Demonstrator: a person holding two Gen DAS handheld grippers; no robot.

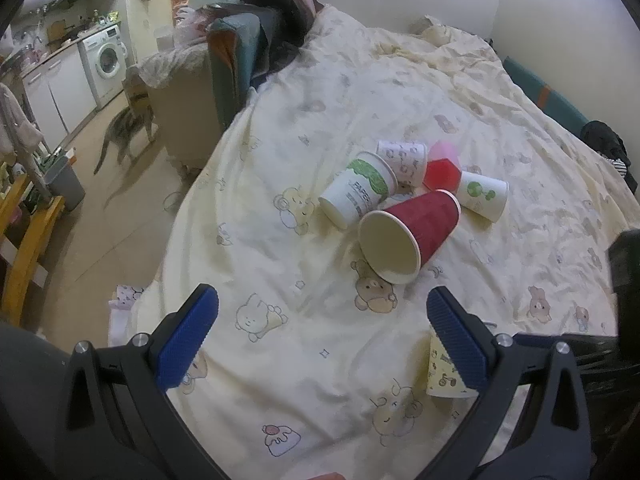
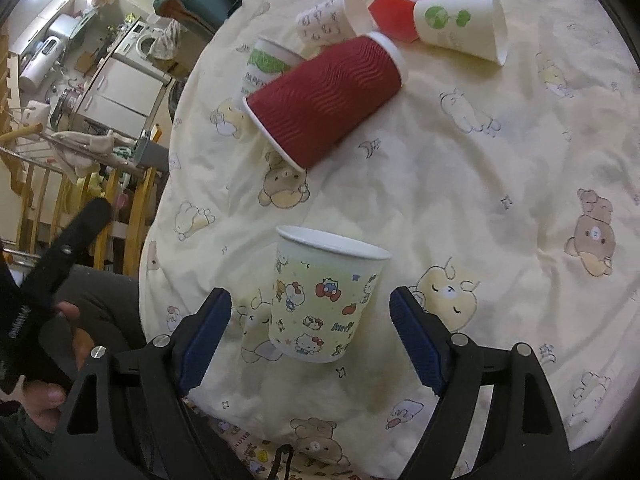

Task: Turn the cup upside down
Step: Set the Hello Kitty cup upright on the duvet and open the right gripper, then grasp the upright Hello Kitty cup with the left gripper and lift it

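Note:
A pale yellow cartoon-print paper cup (image 2: 324, 300) stands upright on the bed cover, rim up, between the blue pads of my right gripper (image 2: 310, 336), which is open around it without touching. Part of the same cup (image 1: 442, 372) shows behind the right finger of my left gripper (image 1: 320, 340), which is open and empty over the cover. A red ribbed cup (image 1: 408, 236) lies on its side ahead, also in the right wrist view (image 2: 324, 100).
Behind the red cup lie a green-banded white cup (image 1: 358, 194), a patterned white cup (image 1: 402, 160), a green-print cup (image 1: 482, 194) and a red-pink faceted cup (image 1: 442, 168). A cat (image 1: 128, 132) walks on the floor left of the bed. Clothes are piled at the bed's far left.

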